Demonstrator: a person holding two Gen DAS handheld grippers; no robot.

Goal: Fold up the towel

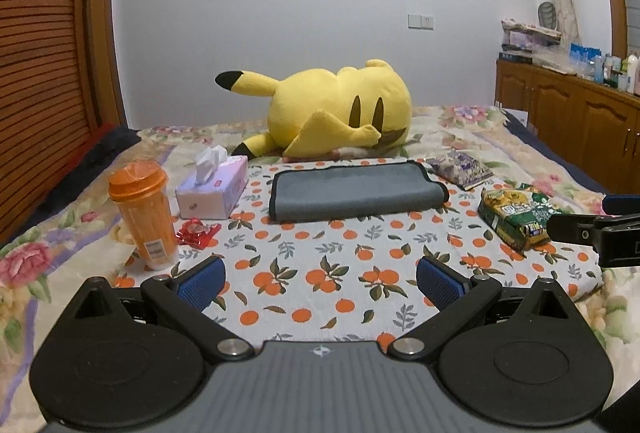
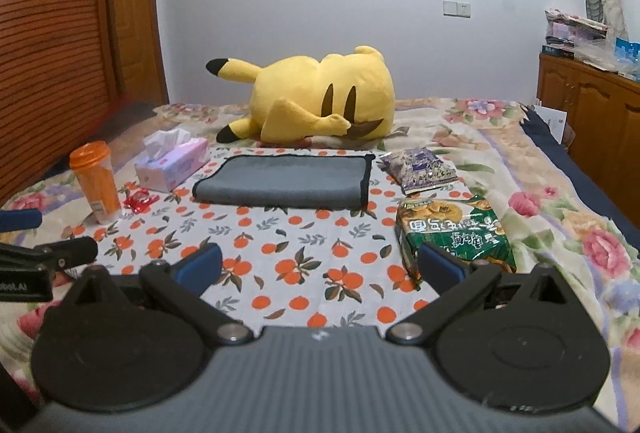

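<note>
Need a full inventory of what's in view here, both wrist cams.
towel: 1, grey, folded, centre of cloth
orange-print cloth: 1, white, on bed
plush: 1, yellow, behind towel
tissue box: 1, pink, left of towel
bottle: 1, orange, far left
wrapper: 1, red, by bottle
purple packet: 1, right of towel
green packet: 1, near right
cabinet: 1, wooden, right wall
left gripper: open, empty
right gripper: open, empty

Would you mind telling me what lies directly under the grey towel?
The grey towel lies folded on a white cloth printed with oranges, which is spread over a floral bedspread. Whatever part of the cloth sits beneath the towel is covered, so nothing more can be seen there.
</note>
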